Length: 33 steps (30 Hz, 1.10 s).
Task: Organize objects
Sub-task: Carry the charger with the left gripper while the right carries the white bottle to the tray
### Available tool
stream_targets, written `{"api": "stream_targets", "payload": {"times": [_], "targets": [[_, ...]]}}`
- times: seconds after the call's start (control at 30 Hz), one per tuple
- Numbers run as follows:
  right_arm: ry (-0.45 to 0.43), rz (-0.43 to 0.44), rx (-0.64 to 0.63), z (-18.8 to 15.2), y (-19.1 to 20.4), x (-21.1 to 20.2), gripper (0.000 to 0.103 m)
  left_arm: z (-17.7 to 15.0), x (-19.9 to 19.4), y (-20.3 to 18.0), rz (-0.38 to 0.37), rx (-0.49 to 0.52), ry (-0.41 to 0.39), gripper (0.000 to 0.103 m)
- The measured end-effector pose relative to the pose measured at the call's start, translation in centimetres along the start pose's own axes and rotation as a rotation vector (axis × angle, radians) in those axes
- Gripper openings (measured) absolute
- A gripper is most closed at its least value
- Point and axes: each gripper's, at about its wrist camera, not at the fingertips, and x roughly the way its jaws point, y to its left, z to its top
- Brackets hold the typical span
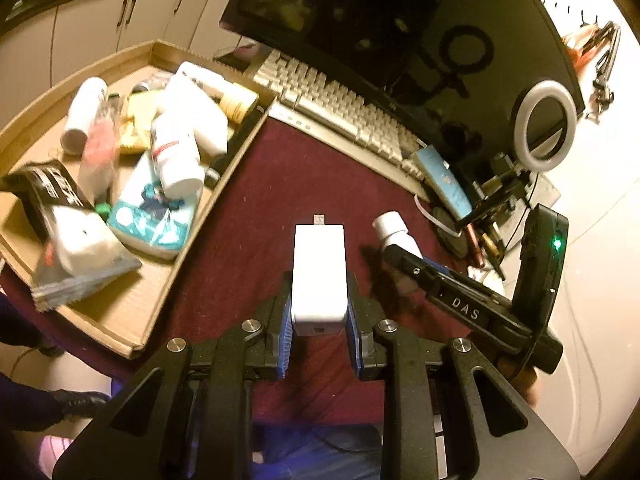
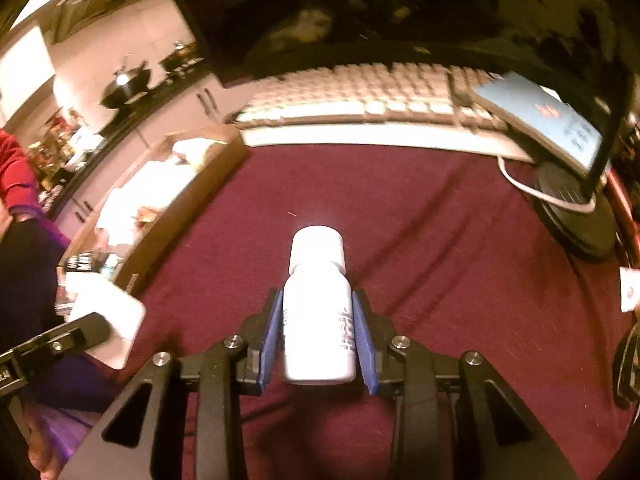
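Two loads are in transit: our left hand-held gripper clamps a white rectangular USB adapter, our right hand-held gripper a white plastic pill bottle; next, we judge, into the shallow cardboard box.

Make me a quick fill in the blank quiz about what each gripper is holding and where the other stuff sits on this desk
1. The left gripper is shut on a white ____ with a USB plug at its far end.
2. The right gripper is shut on a white ____ with a white cap.
3. The cardboard box of items sits on the ____ side of the maroon cloth.
4. Beyond the cloth lies a pale ____ in front of the monitor.

Missing words: adapter; bottle; left; keyboard
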Motion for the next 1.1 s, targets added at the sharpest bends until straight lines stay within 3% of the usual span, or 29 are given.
{"api": "stream_targets", "payload": {"times": [0.17, 0.53, 0.83, 1.1], "targets": [[-0.043, 0.068, -0.058, 1.3, 3.1, -0.7, 0.034, 1.4, -2.1, 0.6, 0.039, -0.014, -0.061, 0.022], [-0.037, 0.162, -0.102, 3.6, 7.5, 1.0, 0.034, 4.9, -4.8, 4.4, 0.133, -0.066, -0.13, 0.022], [-0.011, 0.242, -0.131, 7.7, 10.7, 4.9, 0.034, 10.7, -3.3, 8.2, 0.198, -0.071, -0.11, 0.022], [0.024, 0.214, -0.111, 11.0, 12.3, 10.1, 0.034, 15.0, -0.8, 10.9, 0.243, -0.081, -0.087, 0.022]]}}
